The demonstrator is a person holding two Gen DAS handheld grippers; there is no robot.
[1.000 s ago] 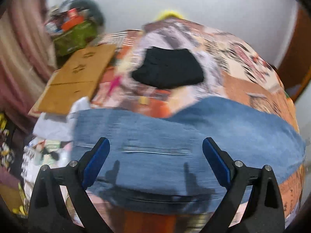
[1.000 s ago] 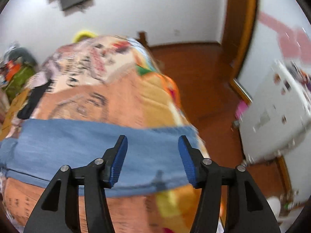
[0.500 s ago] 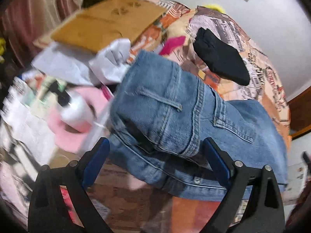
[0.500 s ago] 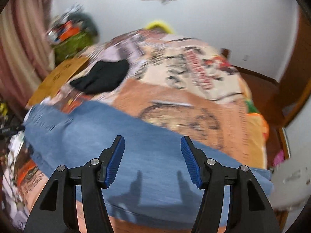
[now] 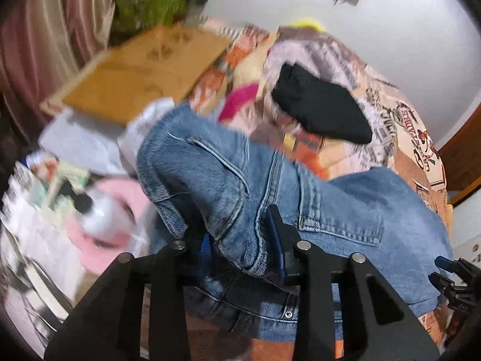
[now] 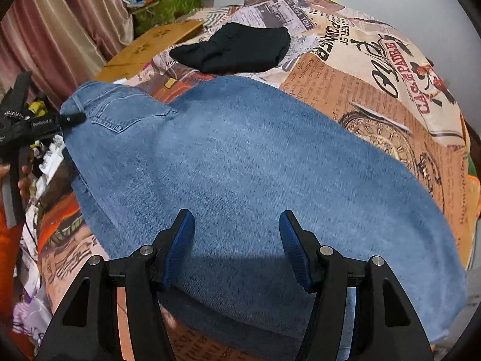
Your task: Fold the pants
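Lying lengthwise across the bedspread (image 6: 375,69), jeans (image 6: 255,165) point waistband leftward.

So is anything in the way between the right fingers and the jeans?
Nothing visible. The right gripper is open just above the jeans, with only bare denim between its fingers. The black cloth lies farther back on the bed.

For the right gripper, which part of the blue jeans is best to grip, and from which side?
Probably the near edge of the leg on the jeans, taken from above. The right gripper hangs open over flat denim there, which offers no fold to pinch. The left gripper is closing on the bunched waist end.
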